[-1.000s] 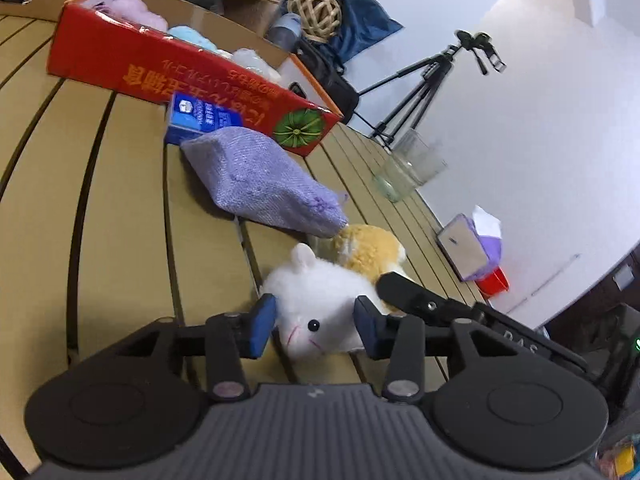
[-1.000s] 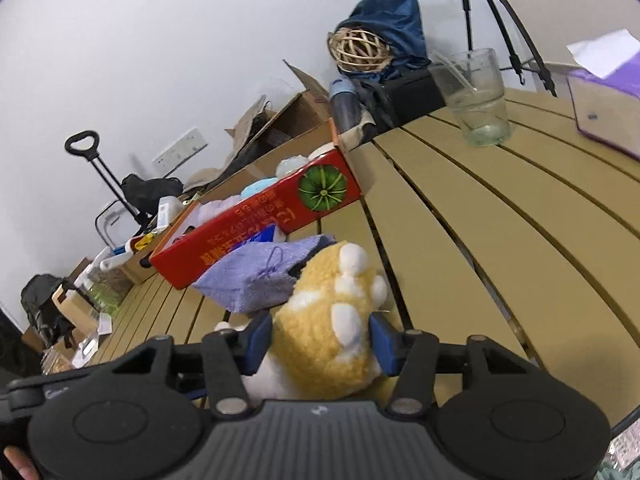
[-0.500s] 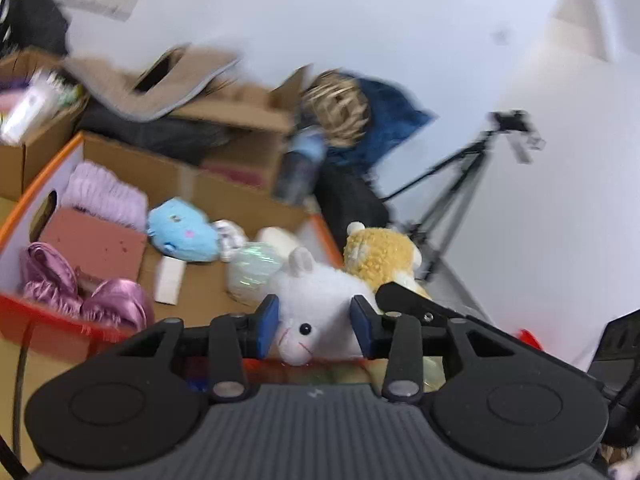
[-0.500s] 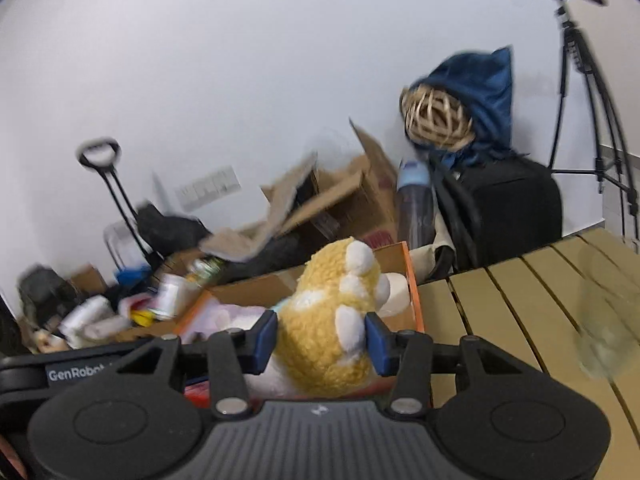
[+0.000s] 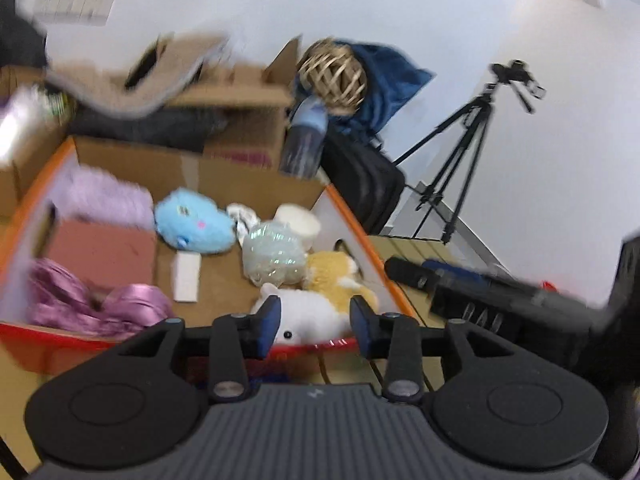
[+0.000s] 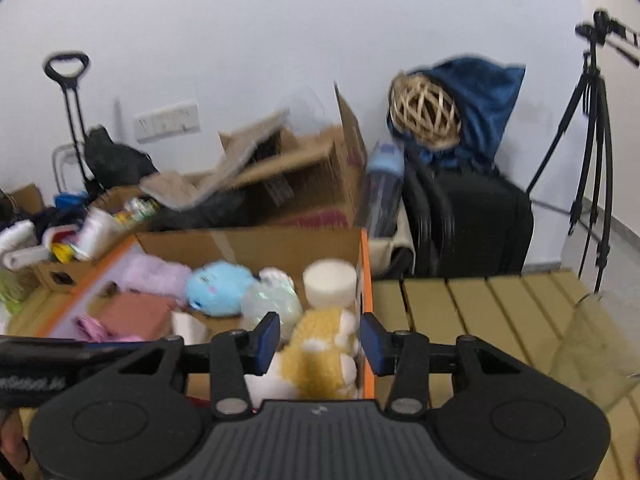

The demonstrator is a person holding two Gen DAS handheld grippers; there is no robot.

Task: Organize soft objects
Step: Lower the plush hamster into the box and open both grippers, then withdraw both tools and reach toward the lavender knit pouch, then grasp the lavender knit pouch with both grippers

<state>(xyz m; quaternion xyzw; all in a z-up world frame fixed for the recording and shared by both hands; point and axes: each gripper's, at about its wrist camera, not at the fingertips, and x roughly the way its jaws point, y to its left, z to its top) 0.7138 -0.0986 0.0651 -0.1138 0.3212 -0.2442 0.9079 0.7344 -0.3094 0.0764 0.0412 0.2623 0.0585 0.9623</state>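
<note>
Over the near right corner of the orange-edged cardboard box, both grippers are positioned side by side. Left gripper: its jaws have just been opening, and the white plush toy sits between the blue pads; a gap shows beside the right pad, so the pads no longer clamp it, and the toy appears to rest inside the box against the front wall. Right gripper: the yellow-and-white plush toy lies between its pads, but blur prevents telling whether the pads press on it or merely flank it. In the left wrist view this yellow toy lies just behind the white one, touching it. Box contents further back: a light blue plush, an iridescent pale ball, a cream cylinder, a lilac fuzzy item, a pink slab and shiny purple fabric. Beyond the box stand a wicker ball and a tripod.
</note>
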